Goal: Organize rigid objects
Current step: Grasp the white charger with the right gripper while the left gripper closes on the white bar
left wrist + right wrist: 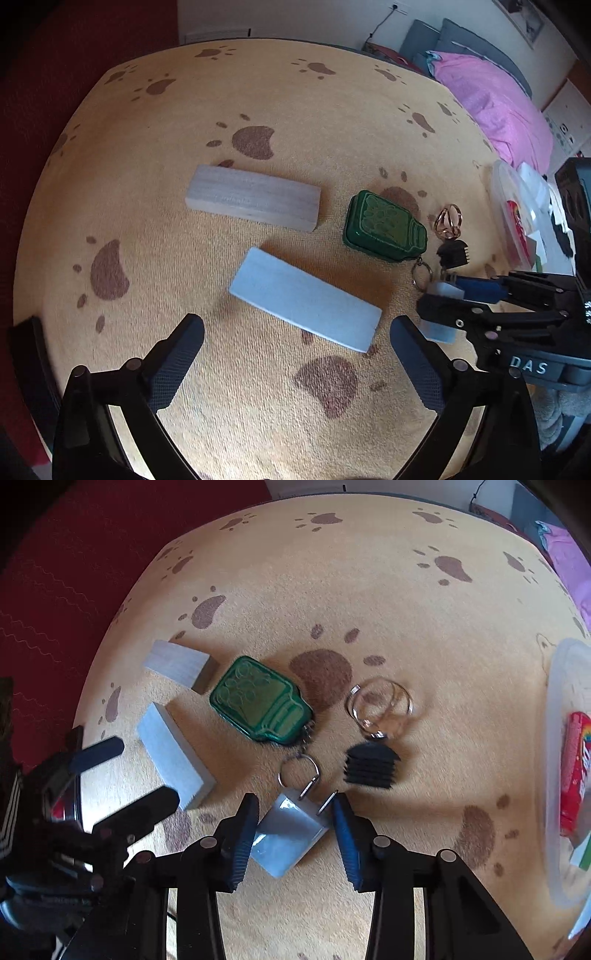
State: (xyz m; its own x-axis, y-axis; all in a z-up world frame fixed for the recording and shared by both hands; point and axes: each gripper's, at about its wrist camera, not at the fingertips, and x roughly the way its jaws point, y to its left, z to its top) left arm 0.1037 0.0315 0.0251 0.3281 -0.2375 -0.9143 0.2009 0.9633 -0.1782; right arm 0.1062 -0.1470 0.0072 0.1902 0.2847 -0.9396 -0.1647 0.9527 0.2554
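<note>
Closest to us, our left tongs (pixel 297 325) are wide apart and hold nothing. They hang over the near end of the light blue block (pixel 303 299), which lies flat on the paw-print rug (pixel 332 110), on the near left of the green tag (pixel 260 701). Our right tongs (pixel 295 805) are close together around the little pale plug (pixel 291 834), which sits just on our side of the green tag, next to its key ring (pixel 297 771). One pad touches the plug. We cannot tell if the other pad is pressing on it yet. We think the plug is small, light, hard and a bit smooth, so it could twist or slip. It is best to squeeze its two flat sides and stay off the thin metal pins. To the right of the green tag lie the black ridged piece (pixel 369 766) and, a bit farther, the shiny rings (pixel 380 705). Left of the tag and farther back lies the pale wood block (pixel 255 197). Far to the tag's right is a clear tub (pixel 554 738).
</note>
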